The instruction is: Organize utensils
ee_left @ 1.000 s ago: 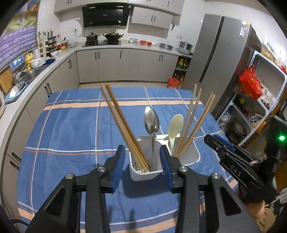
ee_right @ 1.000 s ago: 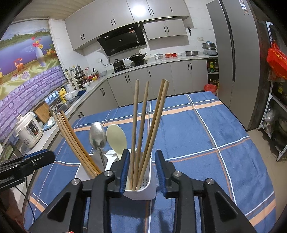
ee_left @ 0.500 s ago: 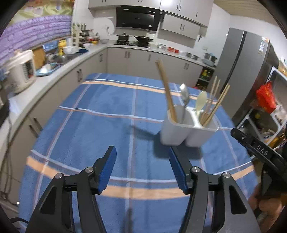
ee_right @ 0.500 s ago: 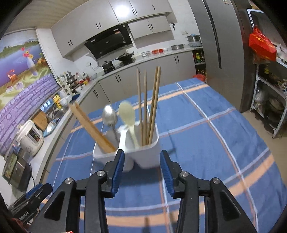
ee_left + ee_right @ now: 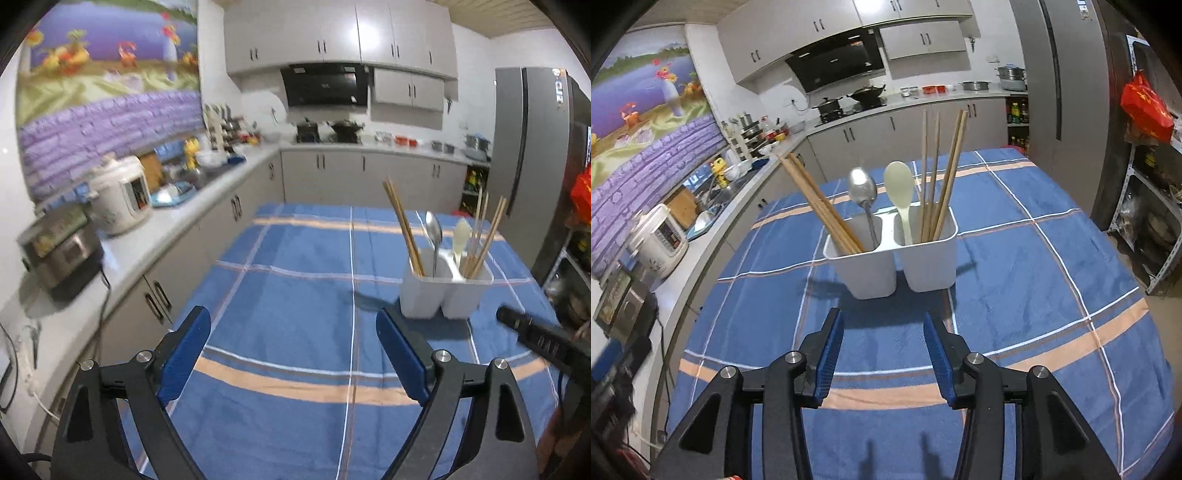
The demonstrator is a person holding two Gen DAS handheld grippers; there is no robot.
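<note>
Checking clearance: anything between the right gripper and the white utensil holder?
Nothing: in the right wrist view only bare blue plaid tablecloth and shadow lie between the open right gripper and the white plastic two-compartment utensil holder.

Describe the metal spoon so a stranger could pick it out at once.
On the blue checked tablecloth stands a white two-cup holder. The metal spoon stands bowl-up in its left cup, beside slanted brown chopsticks. It is the only shiny silver piece; the other spoon is pale plastic.
</note>
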